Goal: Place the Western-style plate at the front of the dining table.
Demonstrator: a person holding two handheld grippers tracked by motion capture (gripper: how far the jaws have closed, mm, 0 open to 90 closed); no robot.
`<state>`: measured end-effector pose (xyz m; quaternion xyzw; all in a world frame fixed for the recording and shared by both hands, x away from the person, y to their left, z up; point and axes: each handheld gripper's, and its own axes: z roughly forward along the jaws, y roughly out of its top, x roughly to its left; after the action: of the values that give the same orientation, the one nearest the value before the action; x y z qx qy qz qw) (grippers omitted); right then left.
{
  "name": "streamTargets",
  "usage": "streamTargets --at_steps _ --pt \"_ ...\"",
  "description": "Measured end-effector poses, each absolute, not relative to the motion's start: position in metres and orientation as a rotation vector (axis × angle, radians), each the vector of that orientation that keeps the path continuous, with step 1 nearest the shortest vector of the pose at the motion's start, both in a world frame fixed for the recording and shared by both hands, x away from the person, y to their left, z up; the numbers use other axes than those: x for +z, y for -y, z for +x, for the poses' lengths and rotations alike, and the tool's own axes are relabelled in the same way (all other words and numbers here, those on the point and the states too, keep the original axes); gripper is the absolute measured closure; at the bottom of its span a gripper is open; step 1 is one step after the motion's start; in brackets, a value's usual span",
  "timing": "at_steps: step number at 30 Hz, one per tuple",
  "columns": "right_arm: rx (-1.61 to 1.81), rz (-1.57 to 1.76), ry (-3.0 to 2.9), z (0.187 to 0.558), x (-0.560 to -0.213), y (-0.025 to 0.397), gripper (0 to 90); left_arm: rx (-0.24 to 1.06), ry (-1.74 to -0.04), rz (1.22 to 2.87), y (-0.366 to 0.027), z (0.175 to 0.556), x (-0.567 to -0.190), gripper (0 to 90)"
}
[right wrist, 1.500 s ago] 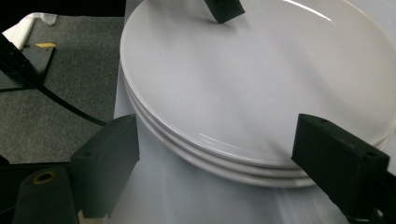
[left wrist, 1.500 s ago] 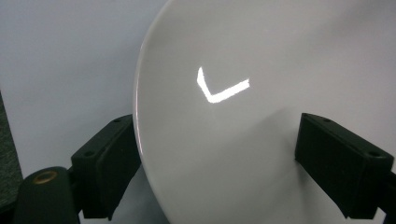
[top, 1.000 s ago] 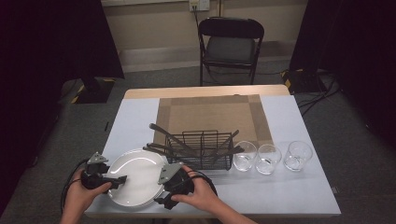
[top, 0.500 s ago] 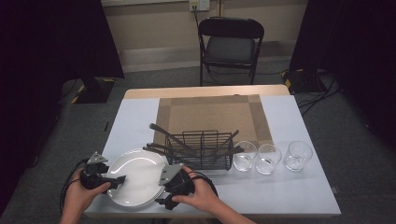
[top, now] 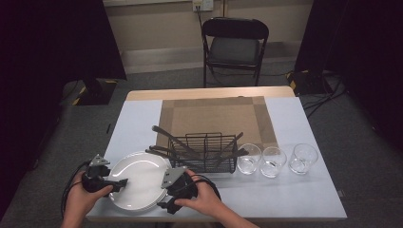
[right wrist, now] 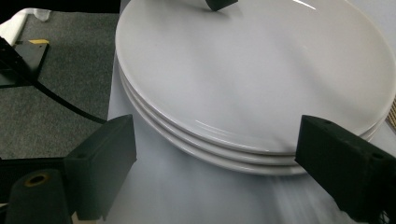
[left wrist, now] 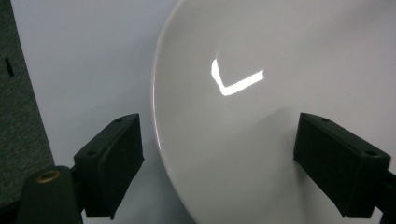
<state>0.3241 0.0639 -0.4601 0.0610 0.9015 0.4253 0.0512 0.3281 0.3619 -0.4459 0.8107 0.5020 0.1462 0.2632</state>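
A black folding chair (top: 235,47) beyond the table (top: 294,199) — grey carpet floor (top: 361,142), beige wall (top: 157,23), dark curtains (top: 52,42).

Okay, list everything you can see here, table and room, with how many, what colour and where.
Plates: three, white, stacked at the table's near left corner.
Wire rack: one, black, mid-table on the mat's near edge, dark utensils sticking out of it.
Glasses: three, clear, in a row right of the rack.
Mat: one, brown, centre of the table.
Table: one, white-covered.
Chair: one, black, folding, beyond the far edge.
Left gripper: black, open, jaws straddling the stack's left rim.
Right gripper: black, open, at the stack's near right edge.
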Motion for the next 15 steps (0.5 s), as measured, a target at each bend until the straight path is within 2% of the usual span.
streamTargets --at_steps 6,9,15 --pt "1.294 0.177 -2.734 0.3238 -0.4611 -0.0648 11.5 0.386 -1.37 2.18 -0.3618 0.3274 -0.4453 18.0" --pt "1.293 0.187 -2.734 0.3236 -0.4609 -0.0662 11.4 0.329 -1.397 2.159 -0.3605 0.3275 -0.4462 17.1" --pt "1.292 0.19 -2.729 0.3232 -0.4615 -0.0673 11.4 0.336 -1.411 2.147 -0.3611 0.327 -0.4459 17.4"
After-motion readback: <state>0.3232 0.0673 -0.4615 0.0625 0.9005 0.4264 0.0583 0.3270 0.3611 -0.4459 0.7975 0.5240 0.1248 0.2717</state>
